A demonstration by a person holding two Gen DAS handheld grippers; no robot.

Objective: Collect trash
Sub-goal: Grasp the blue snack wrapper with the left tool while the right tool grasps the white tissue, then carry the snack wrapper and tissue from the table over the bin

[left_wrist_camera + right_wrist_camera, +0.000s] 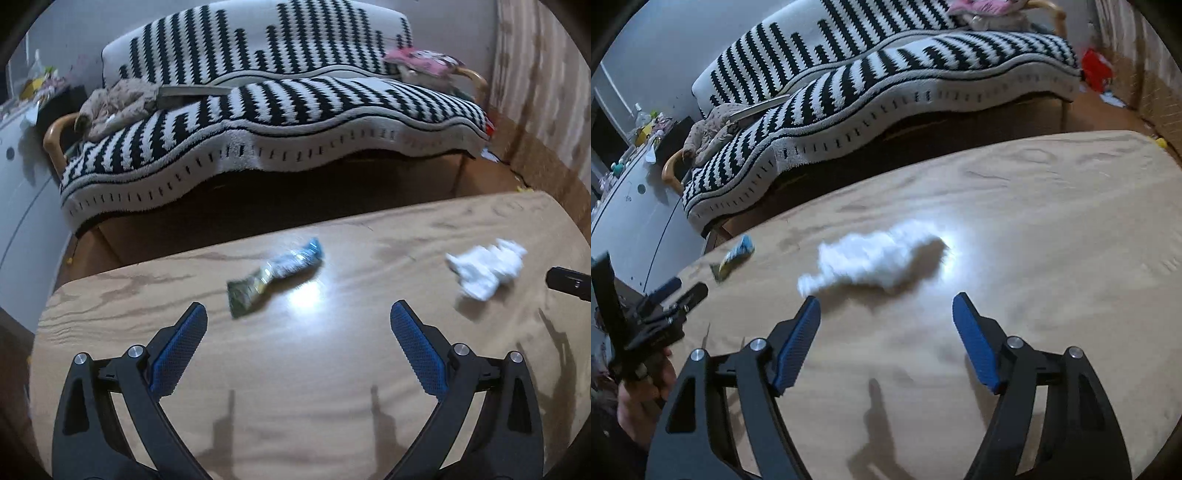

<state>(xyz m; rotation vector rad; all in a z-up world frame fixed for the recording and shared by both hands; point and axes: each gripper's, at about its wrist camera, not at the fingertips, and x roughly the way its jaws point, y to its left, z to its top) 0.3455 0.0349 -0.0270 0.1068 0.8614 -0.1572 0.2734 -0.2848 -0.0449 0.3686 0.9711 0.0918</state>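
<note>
step: approach, nothing picked yet; both pieces of trash lie loose on the table (295, 369)
wrapper (275, 275): twisted foil snack wrapper, blue end away from camera, green end nearer; flat on the table, ahead of the left gripper (298, 312), a bit left of its centre line
tissue (871, 254): crumpled white wad, blurred; on the table ahead of the right gripper (886, 301), slightly left of centre; also seen in left view, right of the wrapper, well apart from it
left gripper state: jaws spread wide, nothing between the pads, no contact with wrapper or table as far as I can tell
right gripper state: jaws spread wide, empty; left pad tip near the tissue's near end in the picture, not touching as far as I can tell
left gripper in right view: seen at left edge, held by a hand (642, 398), near the table's left end
next move, left (judgement): shift slightly left, go forward and down so the pads straddle the wrapper's middle, then close
next move, right (judgement): go forward and down over the tissue, straddle its bulk, close
risk (judgement): wrapper lies flat and thin, pads may slide over it; tissue is soft, should squash and hold easily
bin: none visible in either view
background: striped sofa (258, 92) behind the table, not part of the task
</note>
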